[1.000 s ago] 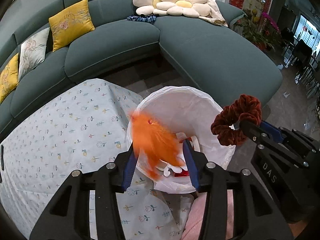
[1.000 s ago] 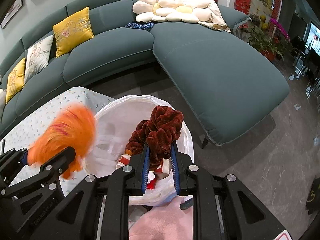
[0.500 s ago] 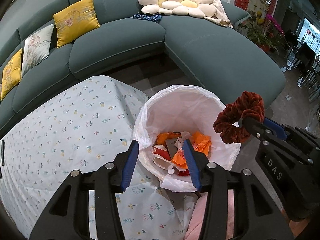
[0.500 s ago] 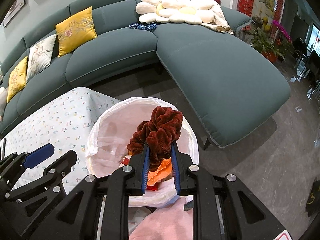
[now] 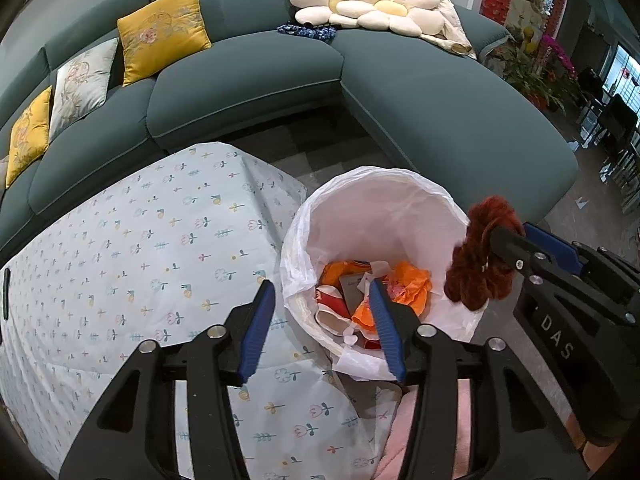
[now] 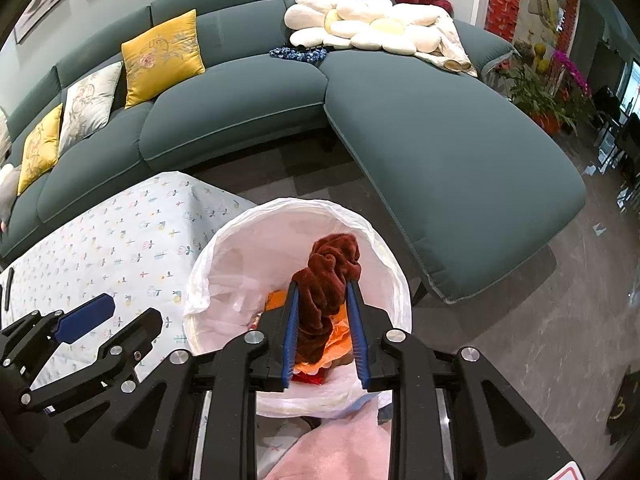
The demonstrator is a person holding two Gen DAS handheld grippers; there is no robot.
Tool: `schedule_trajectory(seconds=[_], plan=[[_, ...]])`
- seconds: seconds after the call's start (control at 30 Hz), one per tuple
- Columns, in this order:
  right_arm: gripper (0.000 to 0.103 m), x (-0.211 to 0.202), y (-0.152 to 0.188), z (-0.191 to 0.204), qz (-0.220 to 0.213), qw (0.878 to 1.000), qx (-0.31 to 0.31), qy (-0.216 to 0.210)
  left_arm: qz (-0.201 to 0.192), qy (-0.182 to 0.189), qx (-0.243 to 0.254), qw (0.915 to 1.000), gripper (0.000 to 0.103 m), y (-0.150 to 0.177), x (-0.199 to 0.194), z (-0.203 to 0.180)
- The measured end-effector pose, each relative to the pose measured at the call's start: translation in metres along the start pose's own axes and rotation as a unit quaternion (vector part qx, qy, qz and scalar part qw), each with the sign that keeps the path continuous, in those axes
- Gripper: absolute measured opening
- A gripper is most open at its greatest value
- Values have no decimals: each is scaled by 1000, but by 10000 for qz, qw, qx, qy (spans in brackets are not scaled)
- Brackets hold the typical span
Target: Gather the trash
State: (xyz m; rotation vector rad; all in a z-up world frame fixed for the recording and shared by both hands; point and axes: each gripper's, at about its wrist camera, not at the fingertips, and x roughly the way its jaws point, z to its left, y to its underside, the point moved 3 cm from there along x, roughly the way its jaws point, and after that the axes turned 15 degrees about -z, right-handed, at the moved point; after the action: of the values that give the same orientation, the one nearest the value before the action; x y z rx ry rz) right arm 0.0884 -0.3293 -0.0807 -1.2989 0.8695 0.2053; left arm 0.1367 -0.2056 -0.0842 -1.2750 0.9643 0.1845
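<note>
A white-lined trash bin (image 5: 352,184) (image 6: 224,236) stands beside the table, holding orange trash (image 5: 412,280) and red-white scraps. My left gripper (image 5: 320,300) is open and empty, just above the bin's near-left rim. My right gripper (image 6: 322,292) hangs over the bin with a dark red velvet scrunchie (image 6: 328,276) between its fingers; the jaws look slightly parted and the scrunchie droops downward. The scrunchie also shows in the left wrist view (image 5: 480,264) at the bin's right rim.
A table with a floral cloth (image 5: 132,248) lies left of the bin. A teal sectional sofa (image 5: 420,100) with yellow cushions (image 5: 160,32) curves behind. Pink fabric (image 6: 340,440) lies below the grippers. Grey floor (image 6: 540,320) is at the right.
The orange feathery trash left my left gripper and now lies in the bin; that gripper opened wider. The right gripper's jaws have spread a little and the scrunchie sags lower between them.
</note>
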Motion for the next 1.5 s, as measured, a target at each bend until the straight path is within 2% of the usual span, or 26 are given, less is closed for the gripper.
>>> schedule_trajectory(seconds=[0.13,0.53,0.83,0.9,1.07,1.2,1.4,1.5], plan=[[36,0,-3,2,-51,10000,-8,12,-3,-21,-15,10000,50,1,0,2],[47,-7,-4,5,-113,9998,-162,53,-10,-79,-70,9999,51,2,-4,9],[56,-17,9,7,-83,9993,-329,121,-28,-176,-126,9998,55,11,-14,19],[61,-20,14,8,-63,9992,-376,137,-44,-219,-125,9997,61,13,-16,21],[71,-29,27,10,-55,9987,-492,147,-74,-298,-111,9995,65,21,-23,24],[78,-36,36,8,-29,9989,-438,138,-104,-392,-175,9990,76,28,-29,27],[79,-47,47,6,-86,9988,-473,128,-114,-501,-181,9985,78,41,-34,30],[84,-53,52,7,-130,9984,-521,155,-135,-550,-176,9982,79,45,-37,31]])
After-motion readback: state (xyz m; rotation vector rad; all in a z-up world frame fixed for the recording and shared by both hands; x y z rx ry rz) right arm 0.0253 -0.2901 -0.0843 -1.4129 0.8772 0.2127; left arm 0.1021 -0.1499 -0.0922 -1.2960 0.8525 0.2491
